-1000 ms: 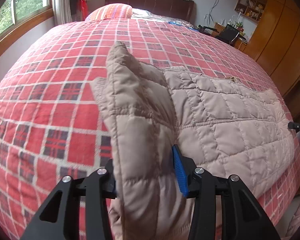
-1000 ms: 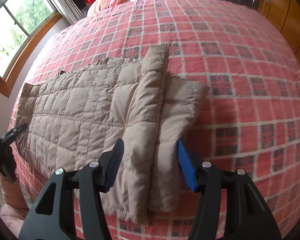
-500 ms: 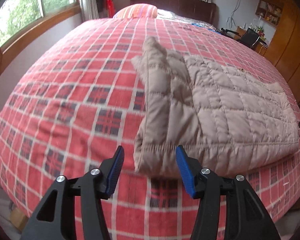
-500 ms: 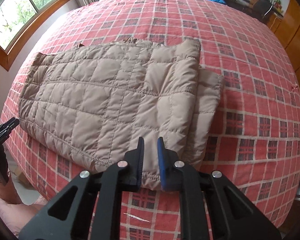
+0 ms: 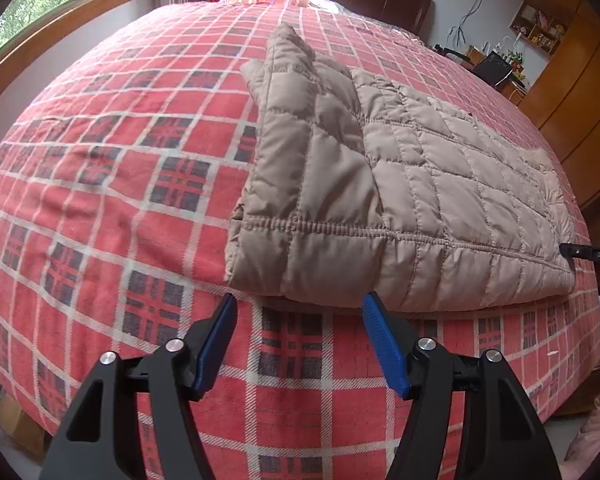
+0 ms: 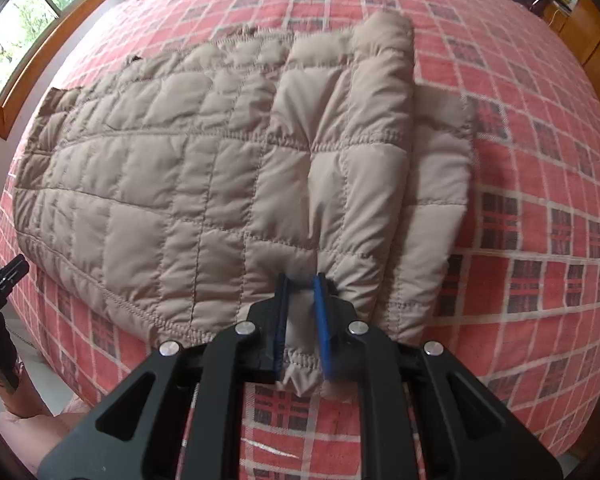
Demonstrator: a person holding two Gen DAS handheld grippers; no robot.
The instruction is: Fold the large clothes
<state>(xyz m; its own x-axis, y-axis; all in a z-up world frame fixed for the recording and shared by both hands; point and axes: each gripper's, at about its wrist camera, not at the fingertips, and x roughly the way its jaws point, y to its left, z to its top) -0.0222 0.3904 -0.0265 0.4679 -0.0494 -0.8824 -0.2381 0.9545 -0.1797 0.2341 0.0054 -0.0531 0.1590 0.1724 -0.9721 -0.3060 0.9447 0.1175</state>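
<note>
Red plaid bedding is covering a large bed that is filling both views, with a wooden-framed window off to one side and wooden cabinets at the other. A beige quilted jacket is lying flat on the bedding near the bed's front edge, one side folded over onto itself.

From the left wrist view, the left gripper is hovering just in front of the jacket's folded corner, its blue-padded fingers spread wide apart and holding nothing; the jacket's hem is sitting just beyond the fingertips, with a strip of plaid showing between.

From the right wrist view, the right gripper is pinching the jacket's near hem (fabric is bunching up between the two nearly closed blue pads), close to the folded section. At that view's left edge, part of the other tool is showing, apart from the jacket.
</note>
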